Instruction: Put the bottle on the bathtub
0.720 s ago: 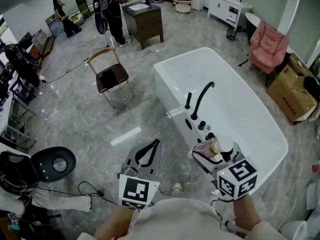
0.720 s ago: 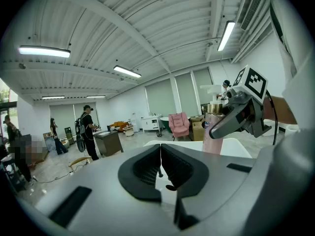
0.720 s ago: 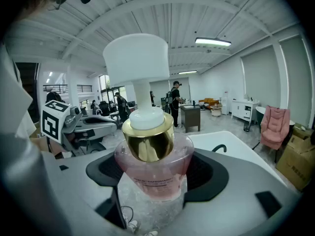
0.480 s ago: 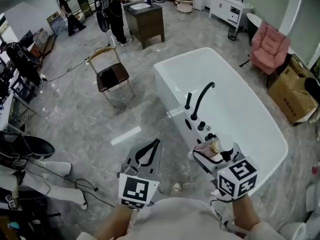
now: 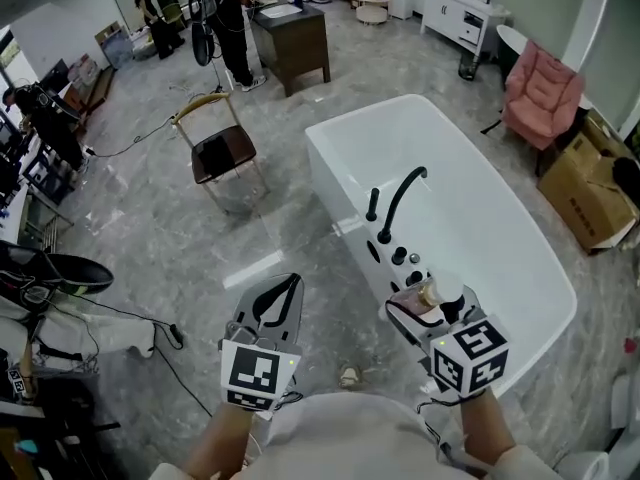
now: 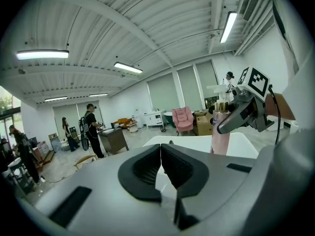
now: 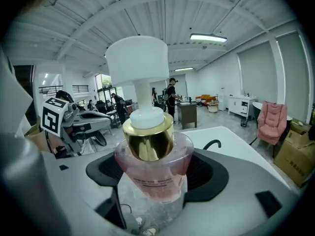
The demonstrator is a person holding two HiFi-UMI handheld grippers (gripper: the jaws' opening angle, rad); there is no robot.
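A person's right claw pinches a clear pink plastic pump bottle with a gold collar and a white pump head, its two dark pads pressed against either side of the bottle's shoulder. The bottle stands upright in the grip. From the head view it shows against the near rim of the white, oval, freestanding bathtub, just beside the row of black knobs below the curved black tap. Whether its base touches the rim cannot be told.

The left claw holds nothing, its black pads pressed together at the tips. It hangs over the grey marbled floor, left of the tub and apart from it. The left gripper view catches the other claw and the pink bottle at its right edge.

Beyond the tub stand a wooden chair with a dark seat, a dark brown cabinet, a pink armchair and a brown cardboard box. Several people stand at the far end of the room.
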